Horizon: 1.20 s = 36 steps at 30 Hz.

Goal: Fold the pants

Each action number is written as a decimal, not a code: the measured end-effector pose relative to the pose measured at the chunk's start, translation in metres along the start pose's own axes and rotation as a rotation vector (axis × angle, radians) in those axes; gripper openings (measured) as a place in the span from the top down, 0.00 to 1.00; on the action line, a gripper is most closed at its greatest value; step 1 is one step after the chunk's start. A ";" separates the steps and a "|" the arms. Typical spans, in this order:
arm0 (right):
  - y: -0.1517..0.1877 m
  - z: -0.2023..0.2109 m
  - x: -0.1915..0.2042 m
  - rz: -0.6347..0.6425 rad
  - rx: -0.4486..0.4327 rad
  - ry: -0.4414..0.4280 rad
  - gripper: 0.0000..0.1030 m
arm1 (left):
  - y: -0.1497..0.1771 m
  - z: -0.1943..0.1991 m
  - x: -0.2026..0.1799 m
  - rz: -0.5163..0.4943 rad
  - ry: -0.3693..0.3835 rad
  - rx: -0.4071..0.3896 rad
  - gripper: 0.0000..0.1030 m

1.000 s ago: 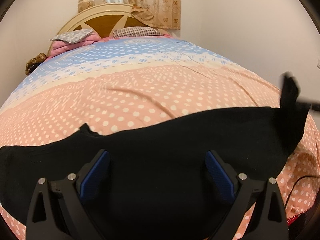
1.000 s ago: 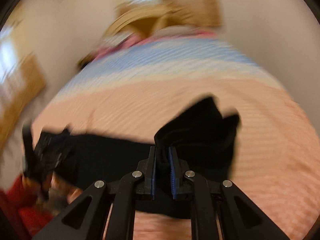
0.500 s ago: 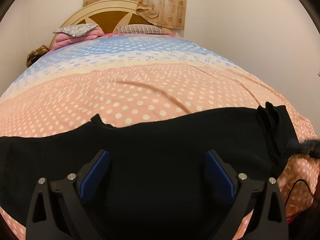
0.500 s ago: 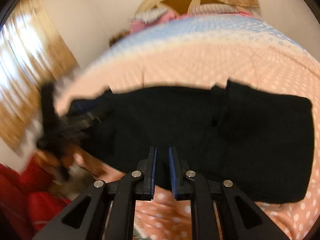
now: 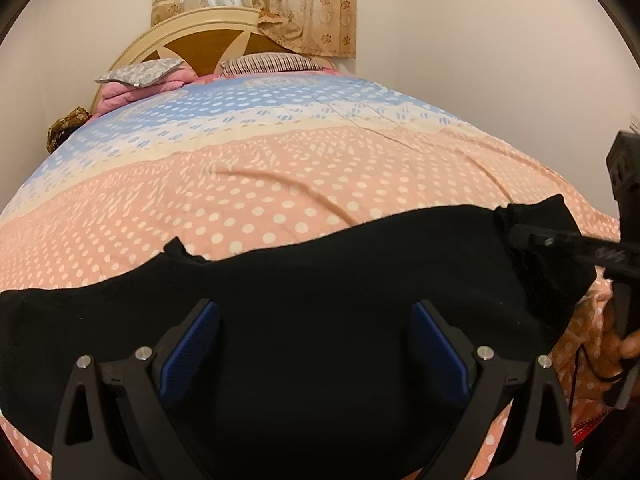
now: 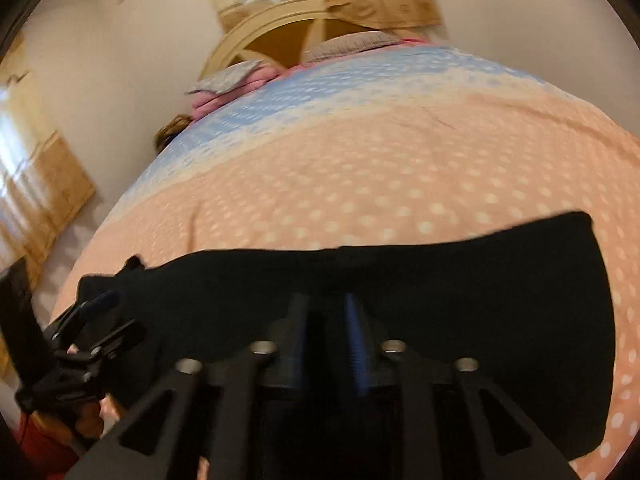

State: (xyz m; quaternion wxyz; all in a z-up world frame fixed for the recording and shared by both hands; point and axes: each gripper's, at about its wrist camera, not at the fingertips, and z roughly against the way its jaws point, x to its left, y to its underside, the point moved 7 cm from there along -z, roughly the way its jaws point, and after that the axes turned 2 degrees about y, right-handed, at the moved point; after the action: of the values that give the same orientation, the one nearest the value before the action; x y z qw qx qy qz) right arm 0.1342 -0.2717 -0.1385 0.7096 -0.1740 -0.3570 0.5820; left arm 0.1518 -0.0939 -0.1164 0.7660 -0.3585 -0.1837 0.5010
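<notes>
The black pants (image 5: 320, 292) lie spread flat across the near part of the bed, also seen in the right wrist view (image 6: 460, 280). My left gripper (image 5: 316, 340) is open, its blue pads wide apart just above the middle of the pants, holding nothing. My right gripper (image 6: 326, 320) has its jaws a narrow gap apart over the pants' near edge; I cannot tell whether cloth sits between them. It shows from the left wrist view (image 5: 560, 242) resting on the pants' right end, where the cloth is bunched. The left gripper shows at the left in the right wrist view (image 6: 100, 320).
The bed has a pink, cream and blue dotted cover (image 5: 280, 168). Pillows (image 5: 268, 62) and a wooden headboard (image 5: 200, 40) are at the far end under a curtain. A wall runs along the right. A cable (image 5: 584, 364) hangs off the near right corner.
My right gripper brought the lifted right end of the pants down onto the bed and its jaws have parted a little. My left gripper stayed open over the pants.
</notes>
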 end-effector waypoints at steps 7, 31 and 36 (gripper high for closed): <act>0.004 0.041 -0.015 -0.140 -0.040 -0.169 0.71 | 0.001 0.000 -0.006 -0.024 0.002 -0.005 0.04; 0.001 0.048 -0.065 -0.297 -0.081 -0.059 0.69 | 0.005 0.026 0.044 -0.006 -0.148 -0.032 0.04; 0.009 0.022 -0.056 -0.278 -0.025 -0.018 0.69 | 0.020 0.062 0.115 0.050 -0.287 -0.062 0.04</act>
State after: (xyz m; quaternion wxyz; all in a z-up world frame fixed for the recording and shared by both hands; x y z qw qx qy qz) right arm 0.1089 -0.3268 -0.1463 0.7781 -0.1264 -0.3911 0.4750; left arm 0.1490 0.0367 -0.0979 0.7077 -0.3109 -0.2976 0.5603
